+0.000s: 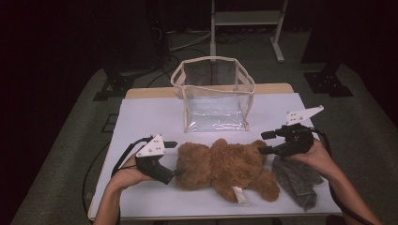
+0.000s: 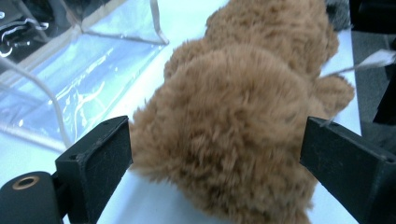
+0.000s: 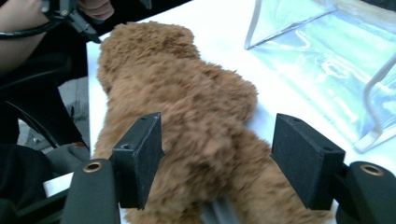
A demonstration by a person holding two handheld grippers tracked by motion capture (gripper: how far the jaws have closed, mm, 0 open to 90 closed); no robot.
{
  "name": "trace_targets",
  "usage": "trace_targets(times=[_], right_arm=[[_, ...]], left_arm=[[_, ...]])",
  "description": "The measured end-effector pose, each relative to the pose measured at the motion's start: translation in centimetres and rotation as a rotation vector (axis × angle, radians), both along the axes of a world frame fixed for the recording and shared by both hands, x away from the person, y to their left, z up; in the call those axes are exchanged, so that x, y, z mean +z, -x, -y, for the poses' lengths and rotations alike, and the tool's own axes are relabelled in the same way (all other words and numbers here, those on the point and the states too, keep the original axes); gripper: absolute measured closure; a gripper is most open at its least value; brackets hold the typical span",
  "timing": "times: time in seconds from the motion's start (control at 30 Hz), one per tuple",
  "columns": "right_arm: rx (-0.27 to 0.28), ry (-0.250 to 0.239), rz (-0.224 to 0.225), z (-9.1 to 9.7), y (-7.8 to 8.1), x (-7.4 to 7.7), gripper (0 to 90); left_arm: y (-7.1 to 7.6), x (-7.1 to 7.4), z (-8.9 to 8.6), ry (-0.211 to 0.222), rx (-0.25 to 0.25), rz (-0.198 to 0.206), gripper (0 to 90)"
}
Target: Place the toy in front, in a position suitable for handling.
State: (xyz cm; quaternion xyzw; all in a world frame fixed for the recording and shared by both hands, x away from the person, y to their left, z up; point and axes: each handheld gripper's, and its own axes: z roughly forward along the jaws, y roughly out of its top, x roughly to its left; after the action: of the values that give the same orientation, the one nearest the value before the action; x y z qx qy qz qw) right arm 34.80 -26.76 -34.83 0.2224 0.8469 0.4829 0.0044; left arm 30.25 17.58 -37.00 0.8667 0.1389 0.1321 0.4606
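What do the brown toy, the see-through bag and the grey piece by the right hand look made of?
Teddy bear: curly brown plush, matte.
Bag: clear glossy plastic, likely vinyl, with glare, creases and cream fabric-like edging.
Grey cloth: seemingly felt, dull and fuzzy.

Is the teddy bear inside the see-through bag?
No, the teddy bear lies on the table in front of the see-through bag, which stands upright with nothing brown in it.
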Motion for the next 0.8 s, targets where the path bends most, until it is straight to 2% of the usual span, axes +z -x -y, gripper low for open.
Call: trace_targets(times=[0.1,0.27,0.4,0.53,0.67,0.8], right_arm=[[0.006,0.011,-0.009,-0.6,-1.3,0.7,35.2],[0.016,0.038,0.019,-2.2,-3.5,2.0,39.5],[0.035,0.044,0.015,-3.9,-5.2,3.0,41.5],[0.055,0.078,0.037,-5.7,-6.2,4.2,41.4],[0.075,0.081,0.040,-6.9,-7.0,5.5,41.2],[0.078,0.083,0.041,-7.6,-7.5,6.0,40.3]], left_arm=[[-0.1,-0.3,-0.4,-0.009,0.019,-0.011,6.6],[-0.2,-0.7,-1.1,-0.019,0.032,-0.022,6.6],[-0.2,-0.6,-1.4,-0.021,0.038,-0.028,6.6],[-0.1,-0.7,-1.7,-0.025,0.044,-0.024,6.6],[-0.1,-0.7,-1.9,-0.028,0.044,-0.023,6.6],[0.0,-0.8,-2.1,-0.030,0.048,-0.025,6.5]])
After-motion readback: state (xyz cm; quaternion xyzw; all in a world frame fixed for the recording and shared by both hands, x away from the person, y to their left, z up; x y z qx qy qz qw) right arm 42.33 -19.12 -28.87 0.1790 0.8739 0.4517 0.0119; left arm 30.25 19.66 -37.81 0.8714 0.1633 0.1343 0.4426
